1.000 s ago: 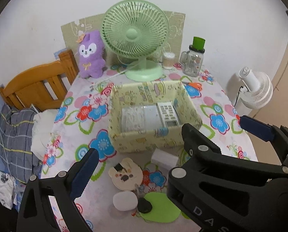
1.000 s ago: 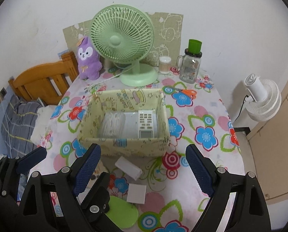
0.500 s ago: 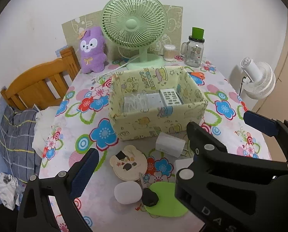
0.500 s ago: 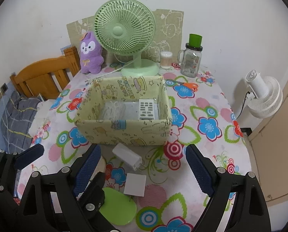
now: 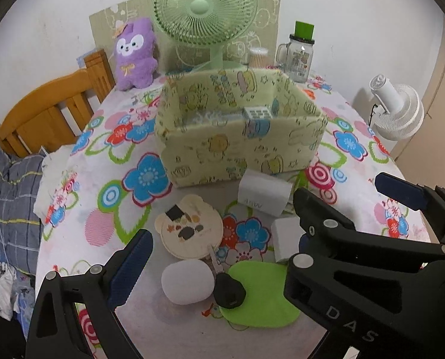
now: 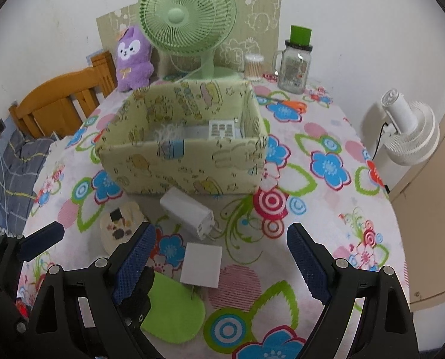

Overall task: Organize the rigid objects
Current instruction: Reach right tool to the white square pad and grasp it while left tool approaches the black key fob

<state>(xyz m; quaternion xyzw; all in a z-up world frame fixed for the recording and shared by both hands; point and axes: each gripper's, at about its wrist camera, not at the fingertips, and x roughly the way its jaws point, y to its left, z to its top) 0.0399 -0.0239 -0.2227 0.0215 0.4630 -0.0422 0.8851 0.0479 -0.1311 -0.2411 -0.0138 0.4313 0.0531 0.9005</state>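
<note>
A yellow-green fabric box [image 5: 240, 146] [image 6: 186, 161] stands mid-table and holds a white remote [image 6: 221, 128] and a pale item. In front of it lie a white charger block [image 6: 188, 212] [image 5: 264, 196], a flat white square adapter [image 6: 201, 264] [image 5: 285, 239], a round bear-shaped wooden disc [image 5: 189, 227] [image 6: 117, 230], a white oval object [image 5: 186, 282], a key with a black head [image 5: 227, 290] and a green felt pad [image 5: 258, 293] [image 6: 171, 311]. My left gripper [image 5: 216, 257] is open over the disc and key. My right gripper [image 6: 221, 261] is open around the square adapter.
A green desk fan [image 6: 189, 27], purple plush [image 6: 132, 56], cotton-swab jar [image 6: 254, 65], glass mug jar with green lid [image 6: 294, 65] and orange scissors [image 6: 294, 104] stand behind the box. A wooden chair [image 5: 52, 113] is at the left, a white fan [image 6: 408, 131] off the right edge.
Both grippers have come down and closer to the table; the box and the small items look larger and nearer. Both stay open and empty.
</note>
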